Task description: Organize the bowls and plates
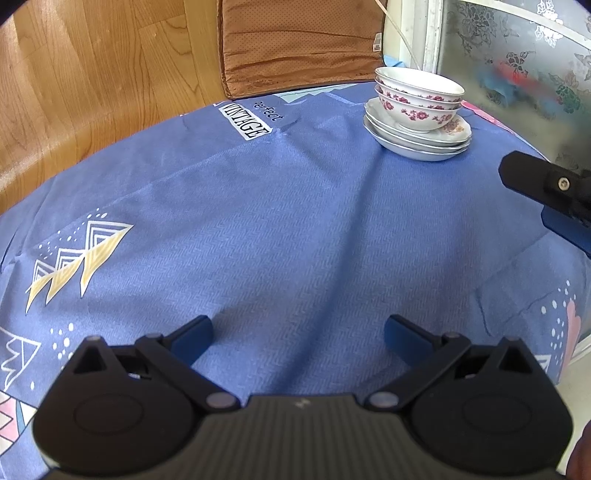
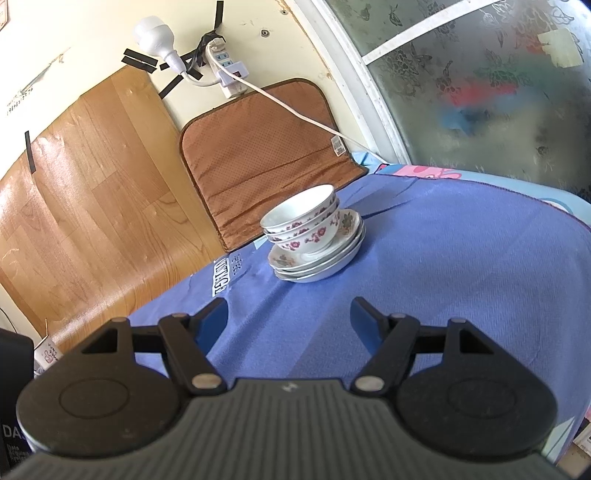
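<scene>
From the left wrist view, the left tool (image 1: 298, 332) hangs over the blue cloth (image 1: 258, 221) that covers the worktop, its jaws spread wide with only bare cloth between them. The stack of bowls (image 1: 419, 98) sits far ahead and to the right, near the far edge of the worktop, nested one in another and resting on a pile of plates (image 1: 417, 142). All of them are white with purple-red flowers. Nothing stands between the left tool and the stack. At the right edge one finger of the right tool (image 1: 546, 184) pokes in, near the plates but apart from them. The cloth carries printed words, "VINTAGE" (image 1: 247, 120) in a white box and "perfect" beside it, plus yellow and white triangle patterns. Behind the worktop a brown cushion (image 1: 299, 40) leans against a wood-grain panel (image 1: 92, 74), and a frosted flowered window (image 1: 517, 55) fills the right.

From the right wrist view, the right tool (image 2: 288, 317) is likewise released, jaws wide apart and nothing in them. The bowls (image 2: 303, 221) on the plates (image 2: 321, 258) lie straight ahead, well apart from the fingertips, with open cloth (image 2: 443, 277) between. The "VINTAGE" print (image 2: 221, 280) shows only in part, just left of the plates. On the wall above the cushion (image 2: 266, 155) a white power strip (image 2: 229, 74) and a white bulb-shaped device (image 2: 153, 35) are held with black tape, and a white cable (image 2: 295, 110) runs down across the cushion. A dark box at the lower left shows the letters "DA" (image 2: 11, 432); the rest is cut off.
</scene>
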Tool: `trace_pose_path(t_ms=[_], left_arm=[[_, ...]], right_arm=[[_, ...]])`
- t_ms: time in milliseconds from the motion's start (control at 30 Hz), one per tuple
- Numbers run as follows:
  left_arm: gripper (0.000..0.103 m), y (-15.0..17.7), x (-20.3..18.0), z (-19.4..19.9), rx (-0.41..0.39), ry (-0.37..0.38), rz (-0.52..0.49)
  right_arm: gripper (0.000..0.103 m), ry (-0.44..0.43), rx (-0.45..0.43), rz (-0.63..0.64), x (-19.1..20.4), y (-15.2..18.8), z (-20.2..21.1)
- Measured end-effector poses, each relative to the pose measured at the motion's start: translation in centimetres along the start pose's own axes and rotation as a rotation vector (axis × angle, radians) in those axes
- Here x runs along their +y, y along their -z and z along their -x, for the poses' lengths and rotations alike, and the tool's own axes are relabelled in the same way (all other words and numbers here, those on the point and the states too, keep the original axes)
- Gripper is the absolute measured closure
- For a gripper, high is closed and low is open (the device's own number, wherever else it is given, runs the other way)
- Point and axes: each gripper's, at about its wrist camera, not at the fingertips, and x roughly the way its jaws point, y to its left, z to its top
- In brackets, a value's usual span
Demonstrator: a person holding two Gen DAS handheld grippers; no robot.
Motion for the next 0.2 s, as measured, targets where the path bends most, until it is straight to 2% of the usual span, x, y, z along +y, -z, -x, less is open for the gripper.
trace_pose_path(t_ms=[200], left_arm=[[0.000, -0.15, 0.25, 0.23, -0.023, 0.012, 0.012]], right_arm=[[0.028, 0.002, -0.004, 0.003, 0.08, -0.06, 0.11]])
